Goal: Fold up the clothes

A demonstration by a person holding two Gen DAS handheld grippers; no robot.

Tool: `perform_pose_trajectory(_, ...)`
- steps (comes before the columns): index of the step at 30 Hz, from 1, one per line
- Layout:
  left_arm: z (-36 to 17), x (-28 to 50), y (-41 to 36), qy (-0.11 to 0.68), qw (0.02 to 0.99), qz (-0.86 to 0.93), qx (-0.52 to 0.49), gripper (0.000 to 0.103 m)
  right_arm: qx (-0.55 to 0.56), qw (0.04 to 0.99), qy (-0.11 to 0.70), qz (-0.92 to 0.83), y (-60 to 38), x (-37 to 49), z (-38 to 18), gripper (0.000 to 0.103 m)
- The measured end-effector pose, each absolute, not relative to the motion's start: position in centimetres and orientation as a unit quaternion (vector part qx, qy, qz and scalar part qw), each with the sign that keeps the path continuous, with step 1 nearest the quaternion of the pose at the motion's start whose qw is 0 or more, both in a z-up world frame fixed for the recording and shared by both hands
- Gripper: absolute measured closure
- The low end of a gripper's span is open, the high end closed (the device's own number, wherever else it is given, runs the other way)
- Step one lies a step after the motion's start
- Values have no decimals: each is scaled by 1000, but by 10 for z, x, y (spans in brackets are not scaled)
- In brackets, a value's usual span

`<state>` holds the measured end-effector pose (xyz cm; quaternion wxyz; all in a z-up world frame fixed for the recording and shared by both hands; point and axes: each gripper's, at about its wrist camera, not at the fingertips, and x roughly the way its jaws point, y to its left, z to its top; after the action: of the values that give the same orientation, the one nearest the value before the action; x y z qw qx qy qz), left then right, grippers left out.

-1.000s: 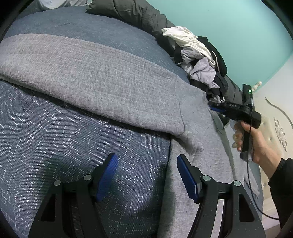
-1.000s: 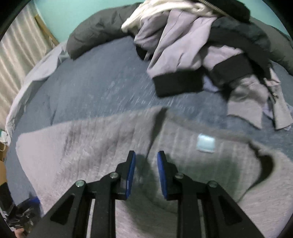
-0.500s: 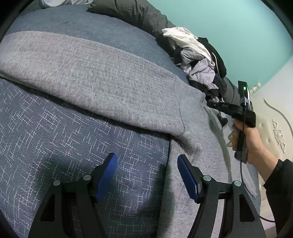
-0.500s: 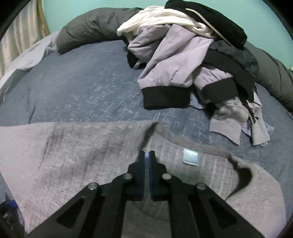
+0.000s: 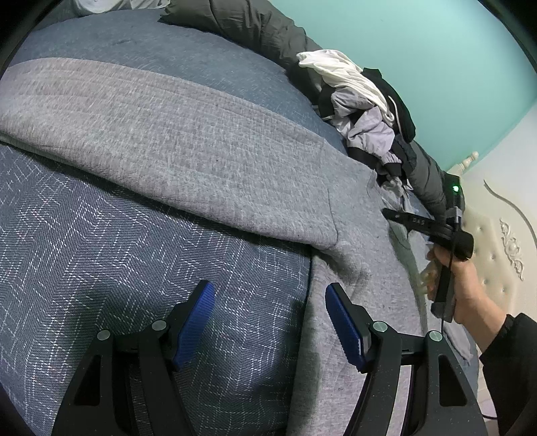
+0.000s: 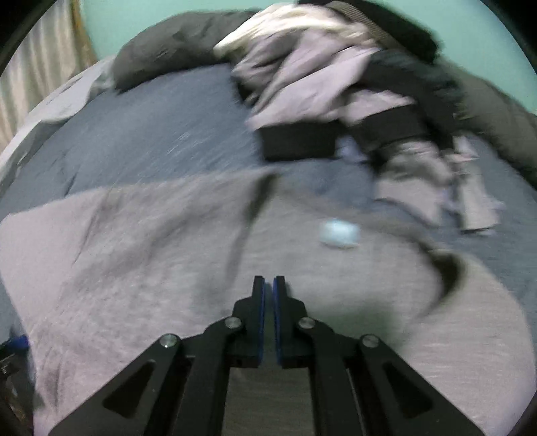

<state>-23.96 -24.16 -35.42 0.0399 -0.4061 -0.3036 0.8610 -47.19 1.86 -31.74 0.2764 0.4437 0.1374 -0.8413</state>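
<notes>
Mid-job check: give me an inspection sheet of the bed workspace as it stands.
Surface: blue patterned bedspread, grey band across it.
Job's things: grey knit sweater spread flat, pale neck label showing.
Clutter: heap of lilac, white and black clothes; dark grey padded duvet.
Grippers: left hand-held gripper open, empty; right hand-held gripper shut at the collar, fabric grip unclear.
Cables: thin black cable below the right hand.
Surroundings: turquoise wall, cream tufted headboard.

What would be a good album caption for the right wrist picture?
Right gripper shut over a grey sweater spread on the bed, unfolded clothes heaped behind.
</notes>
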Motion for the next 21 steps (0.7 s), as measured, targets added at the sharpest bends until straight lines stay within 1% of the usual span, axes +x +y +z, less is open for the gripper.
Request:
perform_pose_trajectory(5,-354,-239,-242,-305,39,861,-406,31,430,190,74,-880,85,-502,-291,98)
perform_pose_trajectory(6,-355,-239,-242,-305,39,861,-406,31,433,178,71,-881,94,-504,-290,97)
perform_pose_trajectory(8,-355,-239,-242,-304,39,861,-406,30,440,163,66,-880,108,-507,-289,90)
perform_pose_trajectory(9,-355,-240,-242,-304,39,861,-406,30,449,165,61,-876,110,-510,-293,84)
perform_pose_trajectory(10,-355,-240,-242,-304,39,861,-406,30,457,168,55,-872,113,-512,-297,75)
perform_pose_trajectory(12,-355,-240,-241,-303,38,861,-406,30,470,169,52,-865,116,-513,-303,65)
perform_pose_trajectory(14,-355,-240,-241,-302,38,862,-406,30,479,173,49,-859,111,-513,-312,65)
perform_pose_trajectory(18,-355,-241,-241,-302,39,862,-406,29,492,153,53,-855,109,-519,-327,66)
perform_pose_trajectory(19,-355,-241,-241,-302,39,862,-406,29,488,156,50,-857,109,-520,-328,72)
perform_pose_trajectory(21,-355,-241,-241,-302,39,862,-406,29,484,160,50,-859,107,-523,-331,74)
